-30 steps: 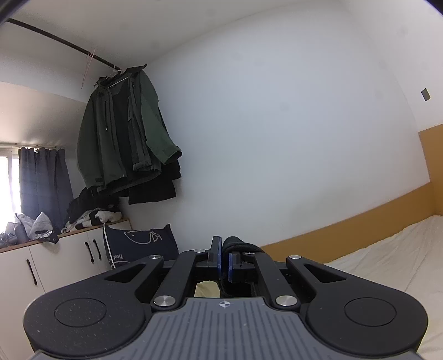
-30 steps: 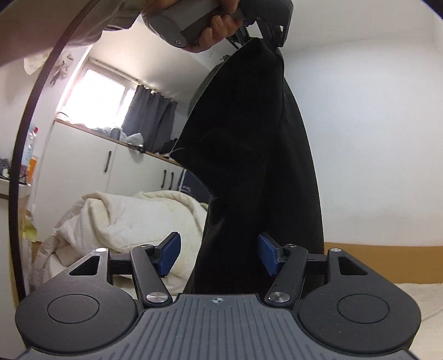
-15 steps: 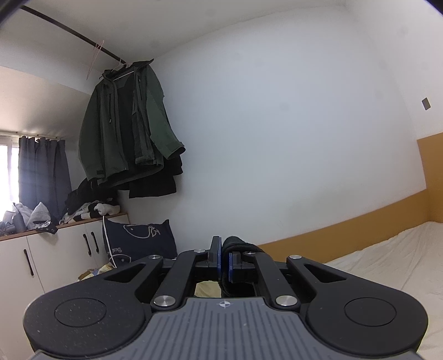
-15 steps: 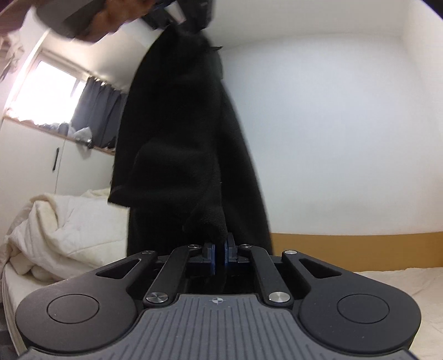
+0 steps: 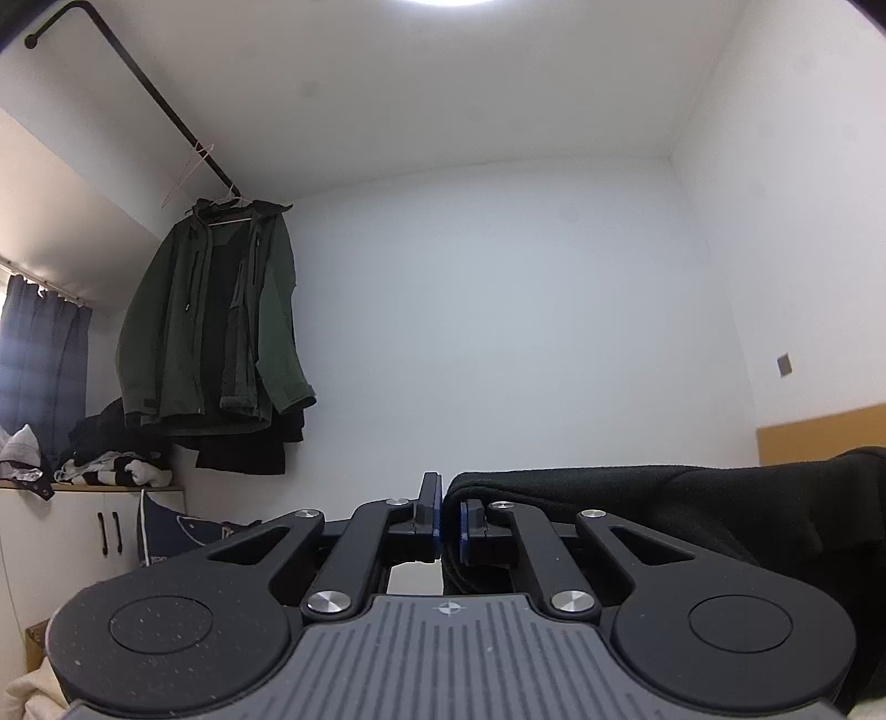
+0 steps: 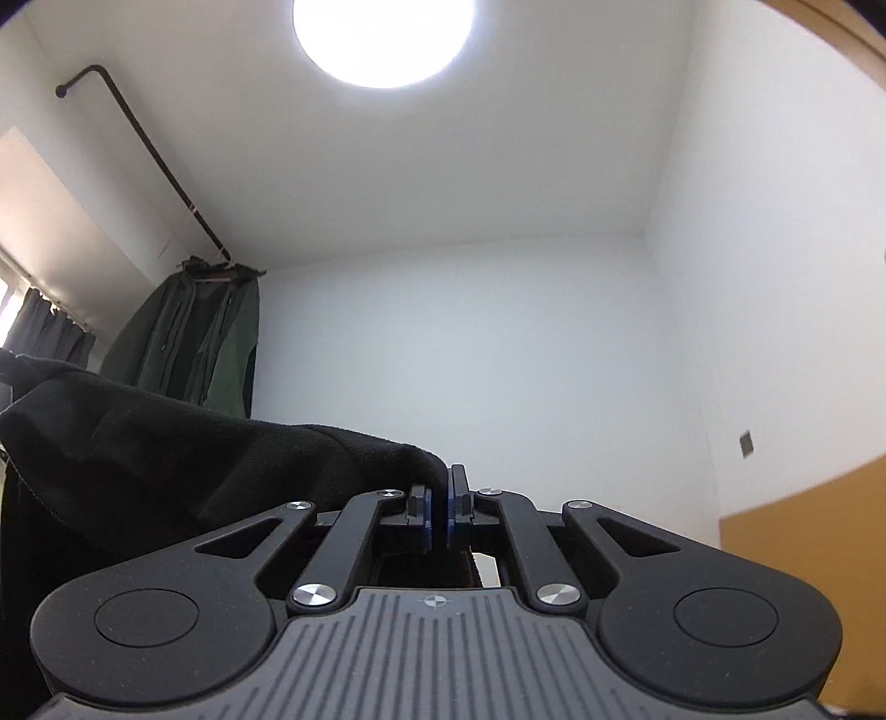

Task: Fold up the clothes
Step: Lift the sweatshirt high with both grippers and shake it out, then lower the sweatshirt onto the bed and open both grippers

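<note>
A black fleece garment (image 5: pixel 692 509) is stretched in the air between both grippers. In the left wrist view my left gripper (image 5: pixel 449 523) is shut on one edge of it, and the cloth runs off to the right. In the right wrist view my right gripper (image 6: pixel 439 512) is shut on another edge of the black garment (image 6: pixel 166 448), which spreads away to the left and hangs down. Both grippers point upward toward the white wall and ceiling. The lower part of the garment is hidden below the gripper bodies.
A green jacket (image 5: pixel 210 327) hangs on a black ceiling rail (image 5: pixel 144 94) at the left. Below it a white cabinet (image 5: pixel 66 543) carries piled clothes (image 5: pixel 105 454), beside a dark blue curtain (image 5: pixel 39 354). An orange headboard panel (image 5: pixel 819 435) lines the right wall. A round ceiling lamp (image 6: pixel 382 39) glows overhead.
My right gripper closed on the hanging black garment and swung up and to the right with it. My left gripper rose and tilted upward, and the cloth now runs sideways from it.
</note>
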`<state>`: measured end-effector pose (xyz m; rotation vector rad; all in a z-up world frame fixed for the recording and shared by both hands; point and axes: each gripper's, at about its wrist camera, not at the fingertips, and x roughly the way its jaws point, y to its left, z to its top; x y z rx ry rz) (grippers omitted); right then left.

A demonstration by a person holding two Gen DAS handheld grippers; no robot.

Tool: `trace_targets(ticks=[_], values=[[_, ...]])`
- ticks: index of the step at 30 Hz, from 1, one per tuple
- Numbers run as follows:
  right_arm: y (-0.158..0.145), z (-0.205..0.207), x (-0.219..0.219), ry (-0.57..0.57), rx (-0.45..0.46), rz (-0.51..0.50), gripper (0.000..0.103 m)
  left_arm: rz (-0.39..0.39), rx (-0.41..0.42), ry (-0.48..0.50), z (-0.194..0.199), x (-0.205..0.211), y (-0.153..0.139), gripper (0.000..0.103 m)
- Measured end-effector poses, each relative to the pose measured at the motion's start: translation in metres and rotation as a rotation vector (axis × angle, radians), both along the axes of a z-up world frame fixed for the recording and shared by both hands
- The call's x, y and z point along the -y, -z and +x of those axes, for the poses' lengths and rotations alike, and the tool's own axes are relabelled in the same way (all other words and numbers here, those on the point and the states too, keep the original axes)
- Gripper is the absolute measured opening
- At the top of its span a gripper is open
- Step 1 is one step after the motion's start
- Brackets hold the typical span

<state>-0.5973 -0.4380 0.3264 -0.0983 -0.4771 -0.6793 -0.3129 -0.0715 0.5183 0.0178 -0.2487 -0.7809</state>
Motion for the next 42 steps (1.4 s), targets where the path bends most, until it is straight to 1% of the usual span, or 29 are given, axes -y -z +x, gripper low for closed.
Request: trace_targets(ticks=[2, 5, 6, 7, 9, 10, 12, 15, 18, 21, 23, 25, 27, 31, 34, 36, 38, 40, 41, 42], values=[[-0.029, -0.013, -0.005, 0.019, 0.015, -0.042, 0.006, -0.032, 0.009, 0.010, -0.010, -0.005, -0.020, 0.007], [-0.068, -0.022, -0.008, 0.056, 0.015, -0.084, 0.006, -0.031, 0.041, -0.022, -0.023, -0.004, -0.053, 0.007], [-0.077, -0.016, -0.010, 0.064, 0.006, -0.094, 0.006, -0.035, 0.047, -0.031, -0.026, -0.004, -0.063, 0.007], [-0.085, 0.004, -0.019, 0.077, -0.002, -0.114, 0.006, -0.053, 0.045, -0.032, -0.028, -0.005, -0.071, 0.007], [-0.093, 0.025, -0.026, 0.094, -0.014, -0.137, 0.006, -0.085, 0.023, -0.025, -0.028, -0.006, -0.083, 0.007], [-0.092, 0.039, -0.029, 0.099, -0.021, -0.139, 0.006, -0.087, 0.016, -0.021, -0.026, -0.004, -0.085, 0.007], [-0.089, 0.053, -0.026, 0.127, -0.043, -0.140, 0.006, -0.087, 0.012, -0.009, -0.022, 0.004, -0.084, 0.007], [-0.074, 0.079, -0.006, 0.195, -0.093, -0.130, 0.006, -0.043, -0.014, -0.004, -0.003, 0.034, -0.074, 0.007], [-0.053, 0.118, 0.034, 0.210, -0.150, -0.066, 0.006, 0.019, -0.056, -0.006, 0.030, 0.079, -0.057, 0.007], [-0.025, 0.161, 0.089, 0.217, -0.216, 0.007, 0.006, 0.099, -0.105, 0.010, 0.074, 0.134, -0.030, 0.007], [0.000, 0.201, 0.135, 0.226, -0.285, 0.077, 0.006, 0.151, -0.142, 0.025, 0.110, 0.175, 0.000, 0.008], [0.034, 0.249, 0.182, 0.202, -0.356, 0.153, 0.006, 0.203, -0.204, 0.016, 0.152, 0.223, 0.039, 0.007], [0.075, 0.297, 0.226, 0.196, -0.424, 0.198, 0.006, 0.250, -0.262, -0.007, 0.195, 0.272, 0.084, 0.007], [0.169, 0.400, 0.299, 0.201, -0.560, 0.244, 0.006, 0.339, -0.375, -0.038, 0.288, 0.363, 0.184, 0.007], [0.241, 0.465, 0.358, 0.171, -0.610, 0.345, 0.006, 0.408, -0.433, -0.069, 0.343, 0.424, 0.267, 0.007], [0.290, 0.501, 0.393, 0.147, -0.634, 0.407, 0.006, 0.426, -0.496, -0.074, 0.377, 0.460, 0.325, 0.007], [0.342, 0.533, 0.423, 0.141, -0.681, 0.440, 0.006, 0.437, -0.559, -0.081, 0.408, 0.491, 0.379, 0.007], [0.390, 0.561, 0.451, 0.127, -0.713, 0.492, 0.006, 0.480, -0.591, -0.095, 0.430, 0.520, 0.422, 0.007], [0.409, 0.572, 0.464, 0.122, -0.713, 0.525, 0.006, 0.510, -0.592, -0.101, 0.438, 0.536, 0.440, 0.008], [0.428, 0.582, 0.475, 0.117, -0.714, 0.551, 0.006, 0.524, -0.579, -0.106, 0.444, 0.550, 0.454, 0.009]])
